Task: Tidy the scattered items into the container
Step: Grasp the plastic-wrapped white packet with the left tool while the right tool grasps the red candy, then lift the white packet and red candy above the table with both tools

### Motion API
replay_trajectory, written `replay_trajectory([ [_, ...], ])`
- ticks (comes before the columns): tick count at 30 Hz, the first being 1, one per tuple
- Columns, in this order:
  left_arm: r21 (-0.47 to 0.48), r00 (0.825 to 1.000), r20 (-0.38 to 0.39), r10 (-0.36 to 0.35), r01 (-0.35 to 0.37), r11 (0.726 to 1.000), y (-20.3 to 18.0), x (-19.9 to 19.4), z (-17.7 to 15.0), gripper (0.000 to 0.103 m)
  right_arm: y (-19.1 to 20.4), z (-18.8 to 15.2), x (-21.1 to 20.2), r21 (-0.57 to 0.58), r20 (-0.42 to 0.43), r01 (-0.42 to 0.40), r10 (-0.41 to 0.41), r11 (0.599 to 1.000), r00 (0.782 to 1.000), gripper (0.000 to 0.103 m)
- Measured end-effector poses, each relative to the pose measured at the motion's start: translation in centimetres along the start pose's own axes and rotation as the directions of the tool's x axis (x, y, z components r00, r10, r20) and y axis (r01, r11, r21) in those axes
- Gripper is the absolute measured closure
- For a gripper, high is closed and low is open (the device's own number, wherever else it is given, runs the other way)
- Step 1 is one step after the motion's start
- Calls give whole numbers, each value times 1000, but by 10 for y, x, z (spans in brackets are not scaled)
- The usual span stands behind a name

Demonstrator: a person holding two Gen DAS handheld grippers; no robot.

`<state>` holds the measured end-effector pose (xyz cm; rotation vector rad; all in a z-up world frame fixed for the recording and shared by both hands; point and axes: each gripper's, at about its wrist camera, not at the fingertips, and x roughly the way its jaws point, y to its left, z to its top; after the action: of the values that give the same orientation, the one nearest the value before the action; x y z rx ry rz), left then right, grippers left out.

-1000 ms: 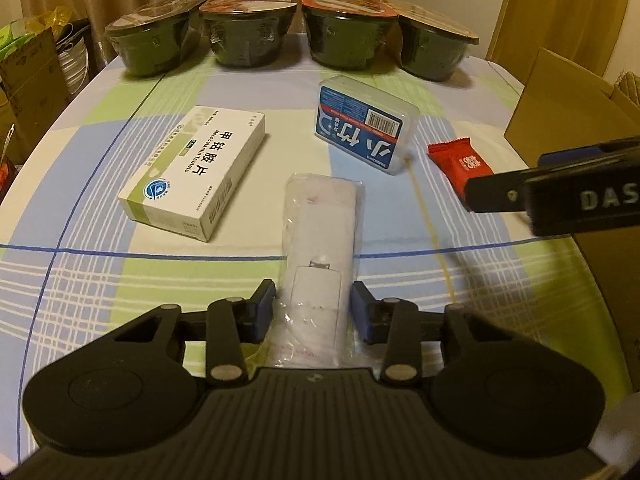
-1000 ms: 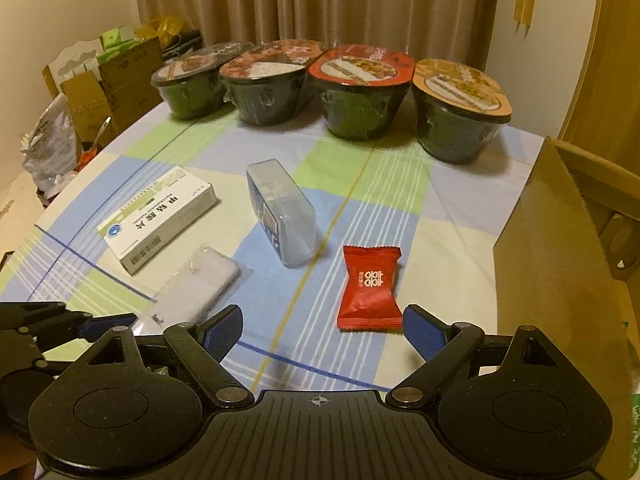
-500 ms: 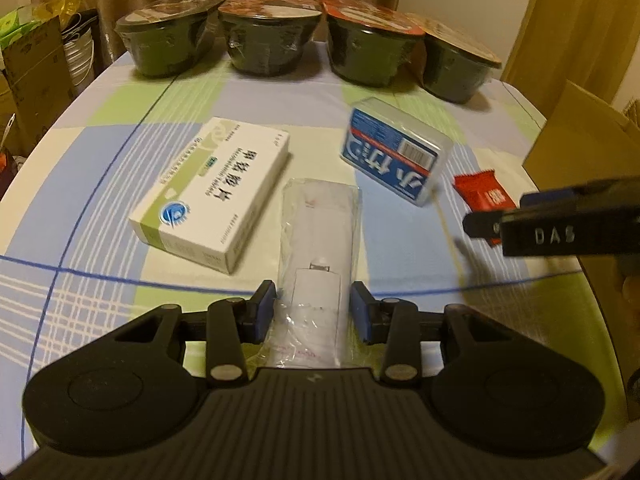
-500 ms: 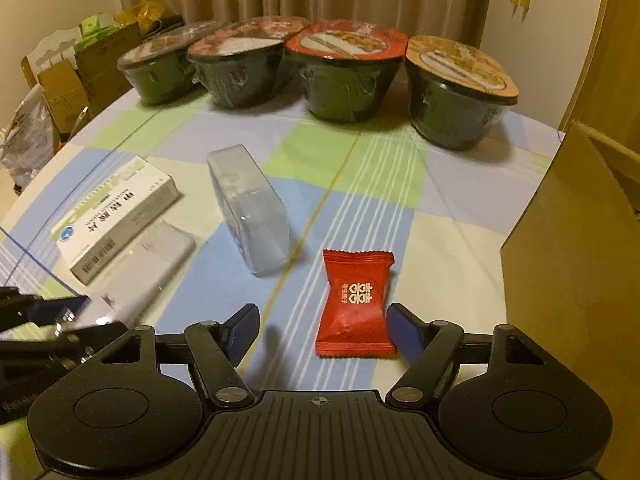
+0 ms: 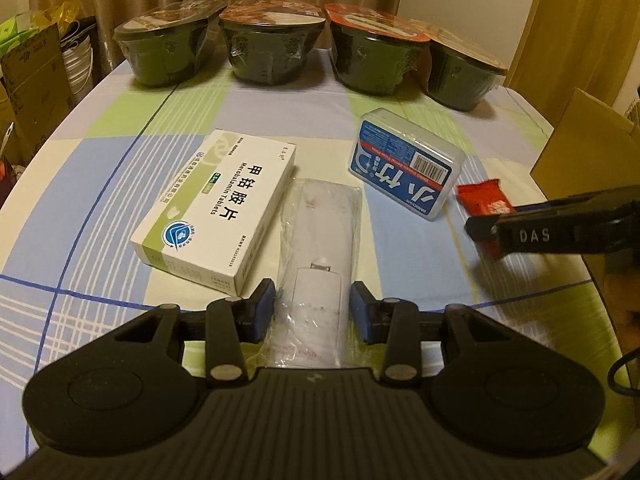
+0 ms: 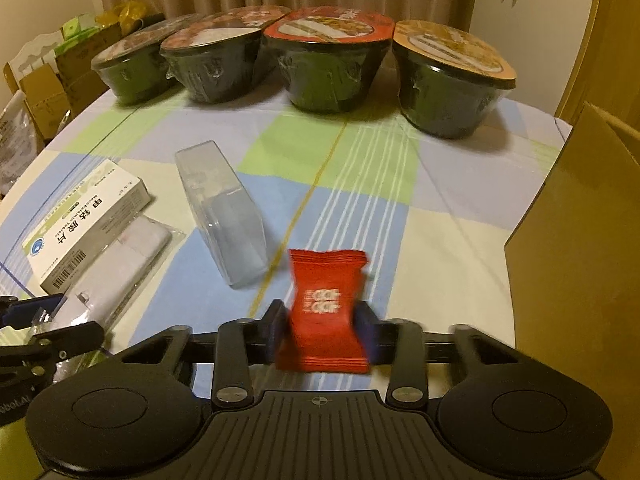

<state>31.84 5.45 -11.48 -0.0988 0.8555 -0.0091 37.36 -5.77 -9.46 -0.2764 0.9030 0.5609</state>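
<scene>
The right gripper (image 6: 322, 326) had its fingers clenched on a red candy packet (image 6: 325, 312); the left gripper (image 5: 314, 306) straddled a clear-bagged white item (image 5: 318, 260), fingers apart, on the surface (image 5: 100, 216). Beyond lay a pill box (image 5: 218, 208) and plastic case (image 5: 406, 168); the cardboard box (image 6: 580, 248) interior was hidden.

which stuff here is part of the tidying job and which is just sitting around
Part of the job:
- red foil snack packet, between the right gripper pads
- white device in a clear plastic bag, between the left gripper pads
- white and green tablet box
- clear plastic floss-pick case with blue label
- brown cardboard box

Probably just lying about:
- four sealed dark noodle bowls
- cartons and bags beside the table
</scene>
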Motion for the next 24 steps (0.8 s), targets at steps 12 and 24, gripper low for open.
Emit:
replay_trajectory([
  [12,93,999,-38,5,-2,996,-19,-13,-16,70,21,-33,-48,31,-26,-48,49,998,998,71],
  [24,64,994,-104,-41,48,997,-48,-98,-81,70,23,-127,-138,103,-68,-55,62,993,996,71],
])
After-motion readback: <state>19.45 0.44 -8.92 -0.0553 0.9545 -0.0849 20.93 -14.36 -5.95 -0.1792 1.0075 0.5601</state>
